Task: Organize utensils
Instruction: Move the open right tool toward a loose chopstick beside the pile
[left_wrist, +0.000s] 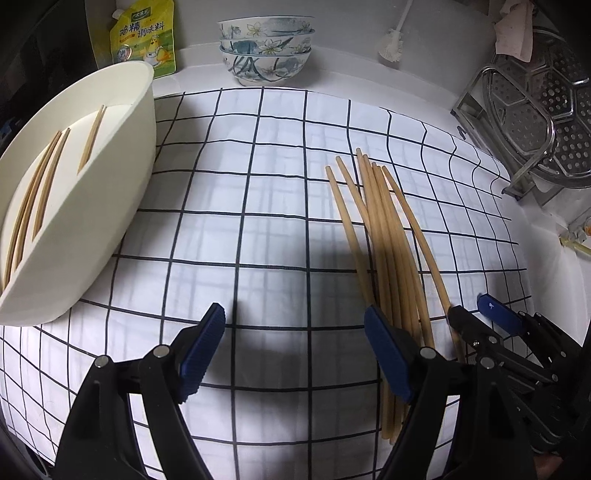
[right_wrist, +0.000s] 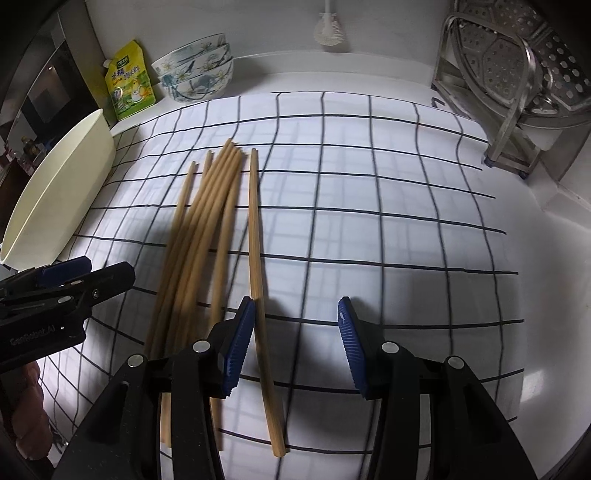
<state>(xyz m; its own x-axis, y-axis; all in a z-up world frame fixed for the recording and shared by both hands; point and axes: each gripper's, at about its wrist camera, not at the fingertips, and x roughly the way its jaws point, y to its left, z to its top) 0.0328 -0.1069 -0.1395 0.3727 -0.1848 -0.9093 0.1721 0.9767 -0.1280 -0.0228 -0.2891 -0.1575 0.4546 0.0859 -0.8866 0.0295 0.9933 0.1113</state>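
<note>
Several wooden chopsticks (left_wrist: 388, 240) lie in a loose bundle on the checked cloth (left_wrist: 258, 221). More chopsticks (left_wrist: 44, 188) rest inside the white tub (left_wrist: 96, 206) at the left. My left gripper (left_wrist: 295, 350) hangs open over bare cloth, its right finger just left of the bundle. In the right wrist view the bundle (right_wrist: 199, 240) lies left of a single chopstick (right_wrist: 255, 240). That chopstick runs between the fingers of my open right gripper (right_wrist: 295, 343), close beside the left pad (right_wrist: 240, 343). Each gripper shows in the other's view: right gripper (left_wrist: 474, 312), left gripper (right_wrist: 107, 271).
Stacked flowered bowls (left_wrist: 266, 51), a yellow seasoning pouch (left_wrist: 147, 37) and a white brush (left_wrist: 391, 44) stand along the back wall. A steel rack with perforated steamer plates (left_wrist: 535, 122) stands at the right. The tub (right_wrist: 59, 184) borders the cloth's left edge.
</note>
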